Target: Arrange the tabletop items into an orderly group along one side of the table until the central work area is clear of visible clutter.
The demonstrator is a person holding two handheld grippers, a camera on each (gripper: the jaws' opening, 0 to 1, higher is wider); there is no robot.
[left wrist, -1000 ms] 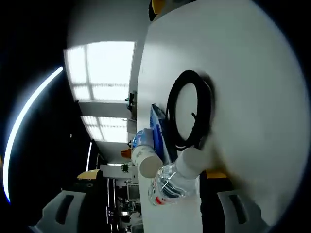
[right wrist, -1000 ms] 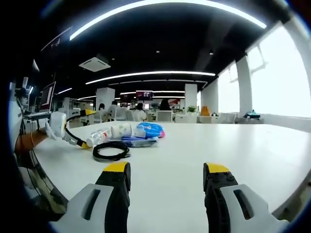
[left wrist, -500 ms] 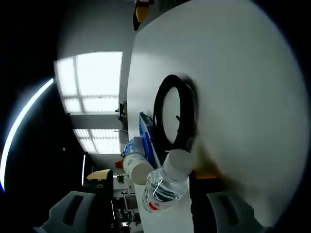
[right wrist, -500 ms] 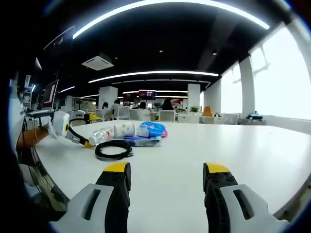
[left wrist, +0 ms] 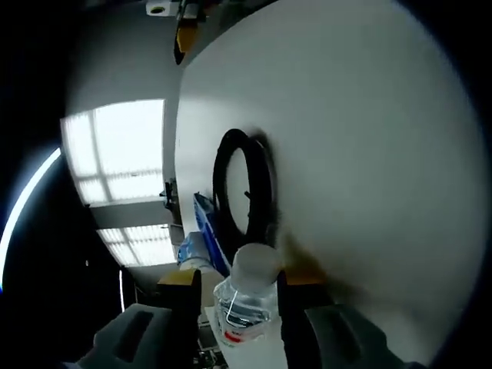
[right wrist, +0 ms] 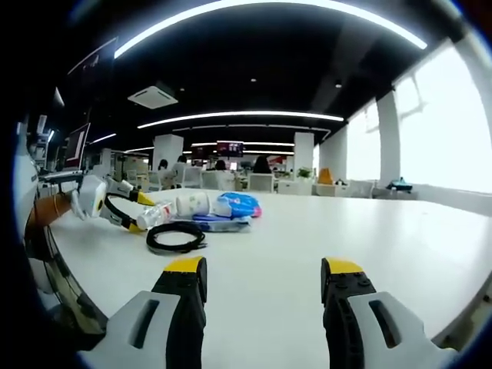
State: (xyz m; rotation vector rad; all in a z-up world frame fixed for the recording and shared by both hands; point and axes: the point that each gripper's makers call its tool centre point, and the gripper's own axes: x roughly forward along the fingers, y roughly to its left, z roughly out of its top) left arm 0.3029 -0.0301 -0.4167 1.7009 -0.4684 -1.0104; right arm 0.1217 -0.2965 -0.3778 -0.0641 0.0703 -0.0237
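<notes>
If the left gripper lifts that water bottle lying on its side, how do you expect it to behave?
The water bottle looks clear, thin-walled plastic, so it may dent under squeeze. Round and lying down on the table, it would probably roll if nudged. It may slip between the left gripper jaws.

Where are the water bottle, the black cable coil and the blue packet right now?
water bottle point(left wrist: 247, 301), left gripper view, on its clear shoulder below the white cap
black cable coil point(right wrist: 176, 237), right gripper view, on the near side of the loop
blue packet point(right wrist: 240, 205), right gripper view, on its rounded blue end
</notes>
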